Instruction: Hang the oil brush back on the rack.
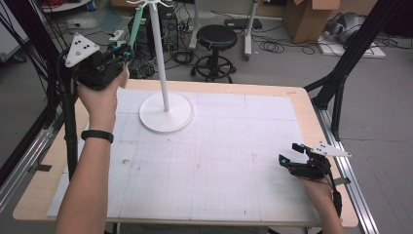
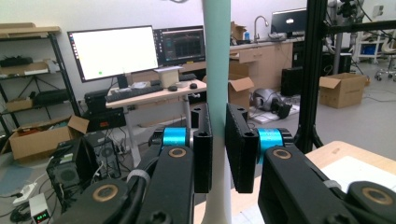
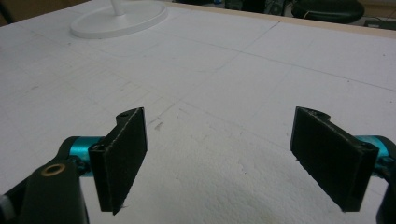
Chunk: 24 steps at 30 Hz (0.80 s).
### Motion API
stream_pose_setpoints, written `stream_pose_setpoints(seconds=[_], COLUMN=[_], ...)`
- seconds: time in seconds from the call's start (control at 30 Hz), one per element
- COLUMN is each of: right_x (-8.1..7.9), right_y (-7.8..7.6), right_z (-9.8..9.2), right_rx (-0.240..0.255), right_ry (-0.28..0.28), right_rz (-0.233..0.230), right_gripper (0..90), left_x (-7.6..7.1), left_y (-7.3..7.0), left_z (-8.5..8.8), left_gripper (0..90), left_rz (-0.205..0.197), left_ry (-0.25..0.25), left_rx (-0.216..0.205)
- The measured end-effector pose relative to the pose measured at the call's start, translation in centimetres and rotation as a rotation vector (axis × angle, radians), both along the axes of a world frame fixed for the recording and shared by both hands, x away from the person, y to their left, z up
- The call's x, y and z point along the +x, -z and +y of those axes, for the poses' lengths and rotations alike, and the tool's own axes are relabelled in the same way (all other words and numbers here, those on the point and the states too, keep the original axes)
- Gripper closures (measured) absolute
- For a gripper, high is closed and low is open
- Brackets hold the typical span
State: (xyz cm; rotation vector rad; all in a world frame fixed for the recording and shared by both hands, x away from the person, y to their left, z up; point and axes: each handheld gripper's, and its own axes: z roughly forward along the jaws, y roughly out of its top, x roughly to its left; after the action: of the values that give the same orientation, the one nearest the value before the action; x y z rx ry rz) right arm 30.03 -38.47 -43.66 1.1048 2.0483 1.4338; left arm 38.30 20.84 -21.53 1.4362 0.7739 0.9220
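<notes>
Bench [image 1: 297, 105]: pale wooden top, covered almost edge to edge by a white gridded mat [image 1: 219, 161] with faint scuffs and small brown specks.

Stand [image 1: 166, 111]: white, round flat base near the bench's far-left corner, thin white pole rising upright from its middle.

Mint-green strip [image 2: 217, 70]: long, narrow, upright; held in the air above the far-left corner of the bench, just beside the stand's pole.

Left gripper [image 2: 218, 144]: raised over the far-left corner; fingers [image 2: 202, 149] pinching the mint-green strip from both sides, pads flat against it.

Right gripper [image 3: 233, 158]: low over the mat near the bench's right edge, toward the near corner; fingers [image 3: 122, 156] spread wide, bare mat between them.

Room, beyond the far edge: grey floor, black round stool [image 1: 216, 36], tangled cables, cardboard boxes [image 1: 311, 17], black frame posts at both sides. In the left gripper view: desk with two lit monitors [image 2: 114, 51], keyboard, shelving at left, open carton [image 2: 343, 88] on the floor.
</notes>
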Motion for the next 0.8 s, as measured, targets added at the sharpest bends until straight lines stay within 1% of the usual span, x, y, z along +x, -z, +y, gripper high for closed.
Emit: stream_pose_setpoints(seconds=[0.1,0.17,0.2,0.23,0.33,0.4,0.43,0.5,0.6,0.67,0.7,0.73,0.8], right_x=[0.0,0.0,0.0,0.0,0.0,0.0,0.0,0.0,0.0,0.0,0.0,0.0,0.0], right_y=[0.0,0.0,0.0,0.0,0.0,0.0,0.0,0.0,0.0,0.0,0.0,0.0,0.0], right_z=[0.0,0.0,0.0,0.0,-0.1,-0.1,-0.1,0.0,0.0,0.0,0.0,0.0,0.0], right_rx=[-0.001,0.0,-0.001,0.0,0.001,0.002,0.001,0.0,0.0,-0.003,-0.005,-0.007,-0.008], right_ry=[-0.002,0.0,-0.002,-0.001,-0.002,-0.002,-0.003,-0.004,-0.003,-0.006,-0.004,-0.004,-0.004], right_rz=[-0.001,0.0,-0.002,0.0,0.0,0.001,-0.001,0.0,0.001,-0.001,-0.001,-0.001,-0.001], right_gripper=[18.3,18.3,18.3,18.3,18.3,18.3,18.3,18.3,18.3,18.3,18.3,18.3,18.3], left_x=[0.1,0.3,0.2,0.3,0.5,0.5,0.4,0.2,-0.6,-1.2,-1.6,-2.0,-2.8], left_y=[0.0,0.1,0.1,0.2,0.3,0.4,0.5,0.7,1.0,1.4,1.6,1.8,2.3], left_z=[-0.2,-0.3,-0.3,-0.4,-0.1,0.1,0.1,0.2,0.2,0.4,0.4,0.6,0.8], left_gripper=[81.1,80.3,79.9,74.8,61.6,51.7,44.7,35.8,27.8,23.9,21.6,20.4,18.1], left_rz=[0.01,0.023,0.029,0.035,0.075,0.097,0.109,0.125,0.132,0.144,0.148,0.149,0.153], left_ry=[0.004,0.022,0.008,0.006,0.015,0.024,0.029,0.044,0.076,0.098,0.112,0.128,0.145], left_rx=[0.009,0.01,0.02,0.02,0.008,0.015,0.019,0.031,0.049,0.07,0.07,0.071,0.086])
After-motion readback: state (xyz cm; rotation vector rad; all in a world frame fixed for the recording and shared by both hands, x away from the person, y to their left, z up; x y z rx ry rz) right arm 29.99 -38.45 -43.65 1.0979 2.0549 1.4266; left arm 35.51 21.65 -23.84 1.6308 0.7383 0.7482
